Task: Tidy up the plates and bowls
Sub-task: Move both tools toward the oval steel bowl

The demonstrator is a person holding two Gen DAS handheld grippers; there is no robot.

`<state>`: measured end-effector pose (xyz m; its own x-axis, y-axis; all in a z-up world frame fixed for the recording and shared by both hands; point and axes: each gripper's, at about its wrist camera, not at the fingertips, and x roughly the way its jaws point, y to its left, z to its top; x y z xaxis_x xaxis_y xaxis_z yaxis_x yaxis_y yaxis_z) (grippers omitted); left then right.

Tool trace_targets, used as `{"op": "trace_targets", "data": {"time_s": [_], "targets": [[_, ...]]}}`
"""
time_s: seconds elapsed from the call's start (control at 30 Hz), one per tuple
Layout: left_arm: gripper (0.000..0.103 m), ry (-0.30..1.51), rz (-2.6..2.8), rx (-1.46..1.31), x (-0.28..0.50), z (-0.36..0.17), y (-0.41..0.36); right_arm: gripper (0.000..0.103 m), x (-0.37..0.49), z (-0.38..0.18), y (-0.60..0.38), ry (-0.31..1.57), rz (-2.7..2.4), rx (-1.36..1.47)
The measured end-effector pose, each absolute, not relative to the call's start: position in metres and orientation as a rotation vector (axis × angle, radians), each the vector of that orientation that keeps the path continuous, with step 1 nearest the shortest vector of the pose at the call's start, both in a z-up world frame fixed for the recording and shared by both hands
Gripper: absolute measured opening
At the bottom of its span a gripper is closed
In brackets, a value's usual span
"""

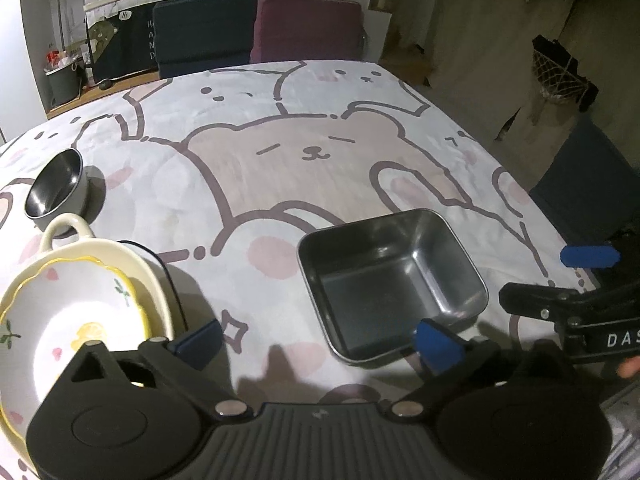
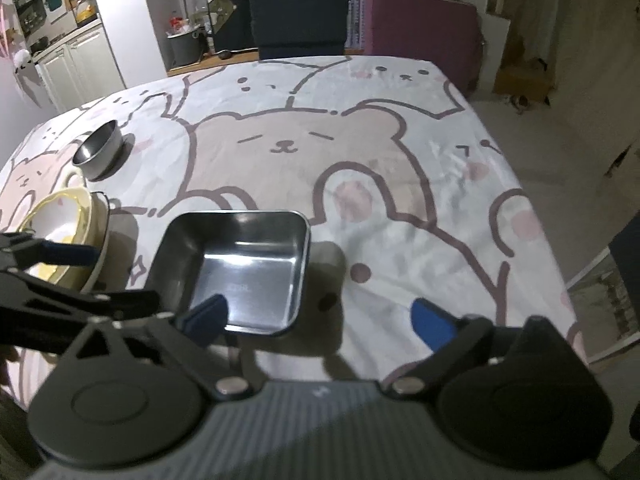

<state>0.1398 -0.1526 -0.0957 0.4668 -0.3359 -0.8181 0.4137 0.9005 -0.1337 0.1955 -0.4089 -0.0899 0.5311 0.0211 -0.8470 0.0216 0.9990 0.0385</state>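
On the bear-print tablecloth, the stacked cream dishes sit left, square steel tray centre, steel cup beyond; my left gripper and right gripper gape empty. A careless grab could tip the stack.

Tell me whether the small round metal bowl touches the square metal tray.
Apart. The right wrist view shows the small round metal bowl and square metal tray with bare tablecloth between them.

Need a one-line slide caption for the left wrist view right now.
Left gripper open above the bear-print tablecloth, square metal tray ahead, stacked ceramic dishes beside it.
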Motion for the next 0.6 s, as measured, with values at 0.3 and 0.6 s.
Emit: {"op": "trace_targets", "data": {"time_s": [0.3,0.6], "targets": [[0.103,0.919,-0.498,0.037,0.143,-0.055,-0.110,0.103,0.189,-0.068,-0.404,0.941,0.004,0.069],[0.103,0.827,-0.395,-0.041,0.191,-0.015,-0.027,0.103,0.233,-0.026,-0.355,0.842,0.097,0.073]]}}
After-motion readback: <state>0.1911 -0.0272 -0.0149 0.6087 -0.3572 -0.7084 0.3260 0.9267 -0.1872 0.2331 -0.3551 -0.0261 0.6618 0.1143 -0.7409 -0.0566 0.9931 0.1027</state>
